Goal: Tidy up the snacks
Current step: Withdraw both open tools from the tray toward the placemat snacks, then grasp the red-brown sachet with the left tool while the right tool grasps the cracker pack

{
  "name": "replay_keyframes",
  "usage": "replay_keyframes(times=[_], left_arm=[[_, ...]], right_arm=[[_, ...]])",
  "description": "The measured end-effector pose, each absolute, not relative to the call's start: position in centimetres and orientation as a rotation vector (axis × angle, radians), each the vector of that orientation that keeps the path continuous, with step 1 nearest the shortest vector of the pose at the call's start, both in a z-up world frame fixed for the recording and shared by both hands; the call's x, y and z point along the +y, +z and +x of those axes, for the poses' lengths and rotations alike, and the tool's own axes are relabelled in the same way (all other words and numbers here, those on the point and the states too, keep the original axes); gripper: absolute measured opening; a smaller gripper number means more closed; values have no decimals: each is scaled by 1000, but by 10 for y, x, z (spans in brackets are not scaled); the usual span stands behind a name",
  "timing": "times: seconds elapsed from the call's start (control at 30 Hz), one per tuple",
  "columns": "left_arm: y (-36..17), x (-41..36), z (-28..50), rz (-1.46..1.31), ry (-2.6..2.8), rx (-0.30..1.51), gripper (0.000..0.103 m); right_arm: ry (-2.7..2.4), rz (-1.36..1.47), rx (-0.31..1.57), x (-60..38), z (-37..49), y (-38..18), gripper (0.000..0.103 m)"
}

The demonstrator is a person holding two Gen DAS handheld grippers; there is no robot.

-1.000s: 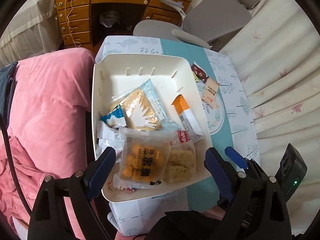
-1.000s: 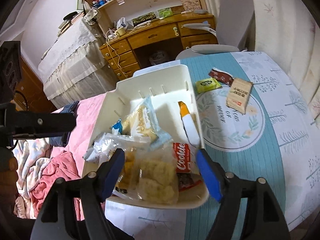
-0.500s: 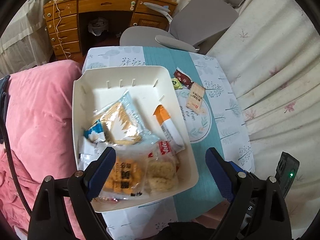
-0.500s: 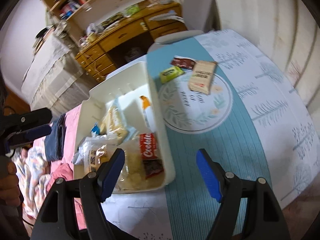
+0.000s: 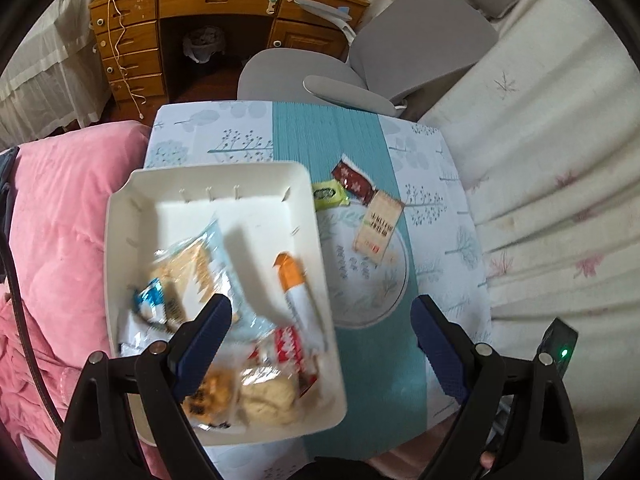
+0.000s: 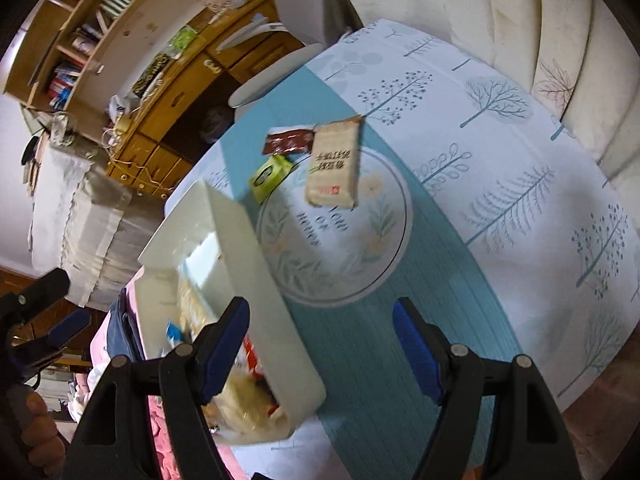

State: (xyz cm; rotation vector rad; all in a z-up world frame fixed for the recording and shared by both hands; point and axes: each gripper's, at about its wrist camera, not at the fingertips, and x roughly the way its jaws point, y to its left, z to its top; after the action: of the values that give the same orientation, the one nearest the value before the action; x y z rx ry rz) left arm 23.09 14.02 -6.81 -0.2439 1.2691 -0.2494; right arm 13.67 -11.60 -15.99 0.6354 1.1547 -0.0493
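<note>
My right tongs (image 6: 320, 344) hang released with nothing between their blue pads, tipped down over the teal stripe of the tree-printed cloth on the surface (image 6: 520, 184), and my left tongs (image 5: 320, 344) are released and empty too, poised over the near end of the white rectangular plastic tray (image 5: 208, 176). Left of the right tongs and close by is the tray's long wall; under and ahead of the left tongs lie the snacks already in it, among them an orange-and-white stick pack (image 5: 294, 292) and a red-and-white cookie packet (image 5: 286, 350), though that end is blurred. Ahead of the right tongs, past the printed leaf circle, three wrappers remain loose: a tan rectangular biscuit packet (image 6: 334, 164) nearest, a small yellow-green sachet (image 6: 270, 176) to its left just beside the tray's far corner, and a dark red foil packet (image 6: 288, 142) beyond, touching or nearly touching the tan one. I judge the step in hand to be a reach with the right tongs for the tan packet. To do it well I should square the pads across its narrow width, come down flat so the lower pad slides under the edge, and avoid catching the red one. The left tongs should stay clear of the tray's rim so the drop has room.
</note>
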Motion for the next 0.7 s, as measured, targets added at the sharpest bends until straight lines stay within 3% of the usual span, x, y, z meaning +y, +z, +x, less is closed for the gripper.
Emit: replay_keyframes(times=[0.4,0.7], left_arm=[[-100,74,325,-333,-229,1365,90],[-156,34,391,-374,-151,1485,88]], right_arm=[[-52,552,1184,-136,212,-187,74],[-33,415,1167,-132,259,-219,74]])
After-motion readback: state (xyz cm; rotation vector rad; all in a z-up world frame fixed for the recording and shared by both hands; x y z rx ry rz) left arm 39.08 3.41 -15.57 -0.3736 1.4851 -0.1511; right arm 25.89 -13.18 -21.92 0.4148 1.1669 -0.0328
